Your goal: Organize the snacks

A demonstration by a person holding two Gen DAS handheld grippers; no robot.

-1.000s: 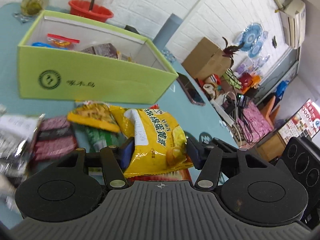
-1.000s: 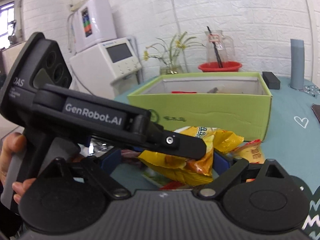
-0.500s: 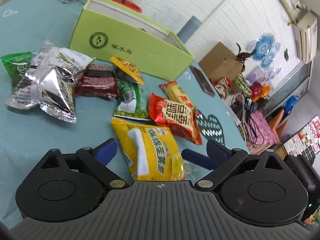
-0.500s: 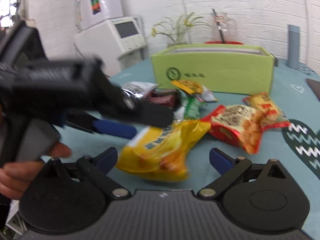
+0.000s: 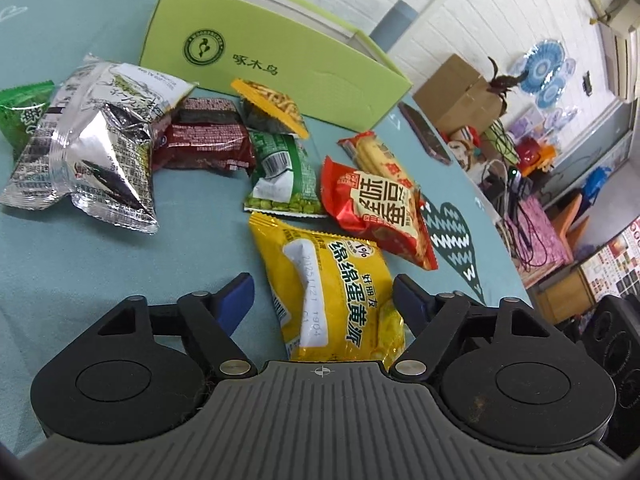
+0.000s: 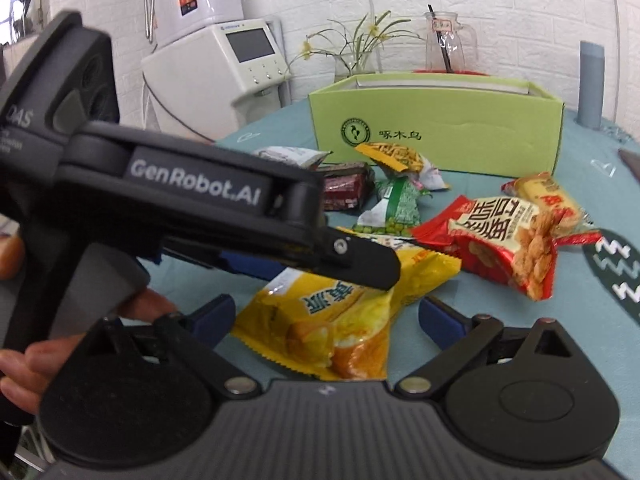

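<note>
A yellow snack packet [image 5: 332, 292] lies flat on the teal tablecloth [image 5: 120, 260]. My left gripper [image 5: 324, 300] straddles it and its jaws are closing; the right pad [image 5: 408, 300] meets the packet's edge, while the left pad [image 5: 240, 300] stands clear of it. In the right wrist view the same yellow packet [image 6: 344, 320] lies between the wide-open fingers of my right gripper [image 6: 328, 316], which do not touch it. The left tool's black housing [image 6: 192, 192] crosses that view above the packet. The green box [image 5: 280, 64] stands open behind the pile.
Loose packets lie before the green box [image 6: 440, 128]: red [image 5: 376, 208], orange-red [image 5: 376, 156], green peas [image 5: 284, 176], dark red [image 5: 204, 140], silver [image 5: 92, 140]. A phone [image 5: 426, 136], a grey cylinder [image 6: 591, 80] and a glass jug [image 6: 444, 40] stand around it. A hand [image 6: 24, 364] grips the left tool.
A second ago the left gripper held the yellow packet up near the box. It then let it go on the cloth with jaws wide, and now they have narrowed around it. Both grippers drew back and down.
</note>
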